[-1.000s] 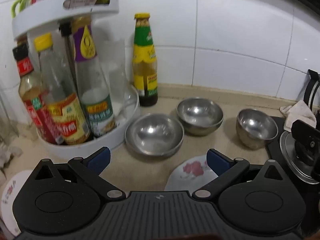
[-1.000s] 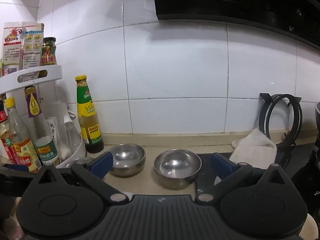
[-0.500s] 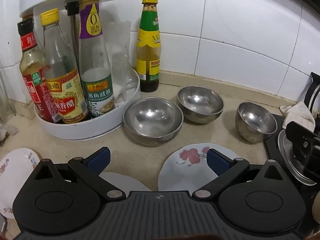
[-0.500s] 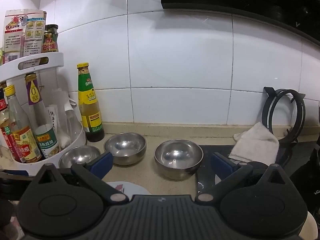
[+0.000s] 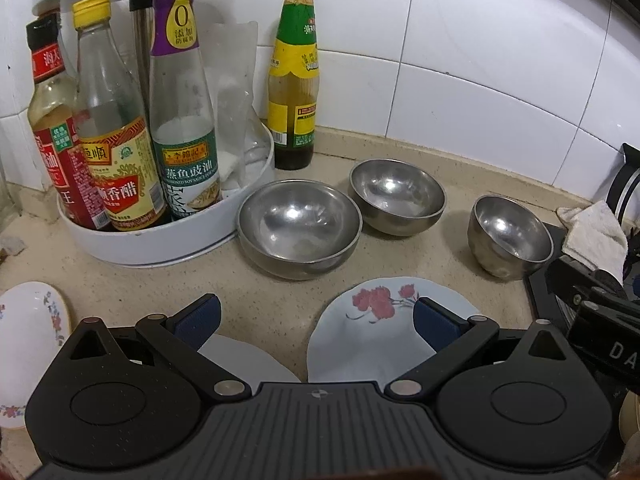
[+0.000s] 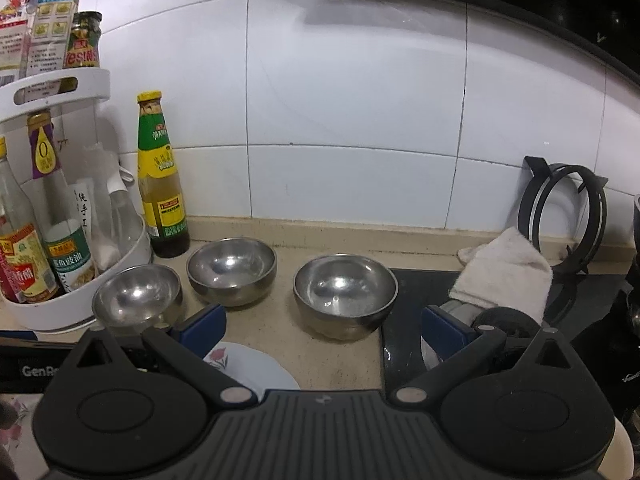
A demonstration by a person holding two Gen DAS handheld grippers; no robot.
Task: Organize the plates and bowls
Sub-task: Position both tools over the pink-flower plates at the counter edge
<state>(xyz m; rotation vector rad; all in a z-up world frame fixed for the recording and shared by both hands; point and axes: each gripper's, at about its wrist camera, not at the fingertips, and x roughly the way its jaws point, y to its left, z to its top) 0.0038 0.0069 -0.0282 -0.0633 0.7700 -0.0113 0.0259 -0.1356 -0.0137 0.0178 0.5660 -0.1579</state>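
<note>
Three steel bowls stand on the beige counter: a large left bowl (image 5: 300, 228) (image 6: 138, 300), a middle bowl (image 5: 397, 196) (image 6: 232, 270) and a small right bowl (image 5: 510, 236) (image 6: 345, 296). A pale flowered plate (image 5: 384, 320) (image 6: 252, 364) lies in front of them. A plain white plate (image 5: 244, 358) lies under my left gripper, and a flowered white plate (image 5: 28, 340) lies at far left. My left gripper (image 5: 316, 320) is open and empty above the plates. My right gripper (image 6: 322, 330) is open and empty, just short of the small bowl.
A white two-tier rack (image 5: 160, 240) holds several sauce bottles at the left. A green-capped bottle (image 5: 294, 80) stands against the tiled wall. A black stove top (image 6: 460, 300) with a white cloth (image 6: 504, 276) and a pan support ring (image 6: 568, 208) is at the right.
Both grippers have risen and tilted down, so the bowls and plates show more fully. The jaws have stayed open. No object has moved.
</note>
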